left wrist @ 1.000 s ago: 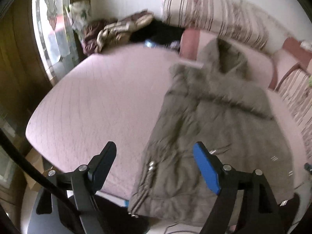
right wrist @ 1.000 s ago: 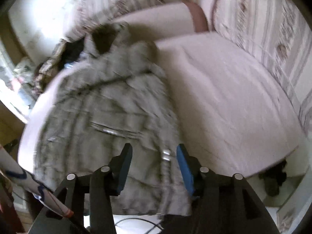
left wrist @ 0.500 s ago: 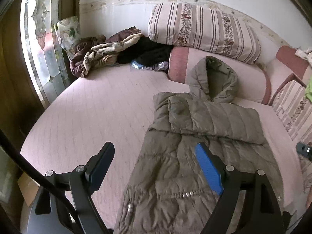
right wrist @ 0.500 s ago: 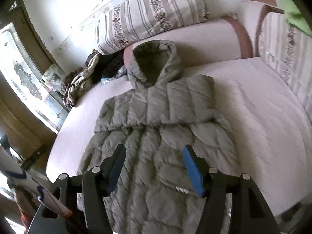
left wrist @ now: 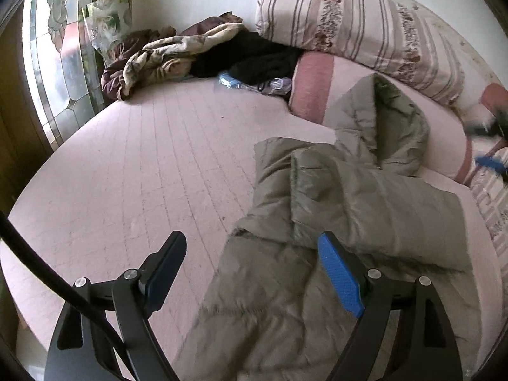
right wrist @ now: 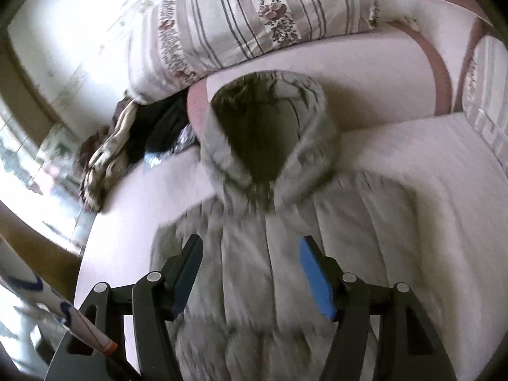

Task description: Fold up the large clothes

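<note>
A pale pink quilted bed (left wrist: pixel 133 171) fills the scene, backed by a striped floral pillow (left wrist: pixel 358 22) and a pink-banded bolster (left wrist: pixel 317 95) against the wall, with a heap of other clothes (left wrist: pixel 177 54) pushed into the far corner beside a stained-glass window (left wrist: pixel 54 57). The olive padded hooded coat (left wrist: pixel 358 209) is spread on the mattress, its hood (right wrist: pixel 266 120) propped against the bolster, presumably so that the body lies flat for folding. Both sleeves appear to be folded in across the chest, forming a thick band below the hood, and the quilted fabric looks puffy and likely to spring back. The left gripper (left wrist: pixel 250 270) is held above the coat's left edge with its jaws wide apart and nothing between them. The right gripper (right wrist: pixel 250 273) is poised over the chest; its jaws have just been opening and grip nothing. Both seem positioned for taking hold of the upper part, probably to fold hood or body next.
</note>
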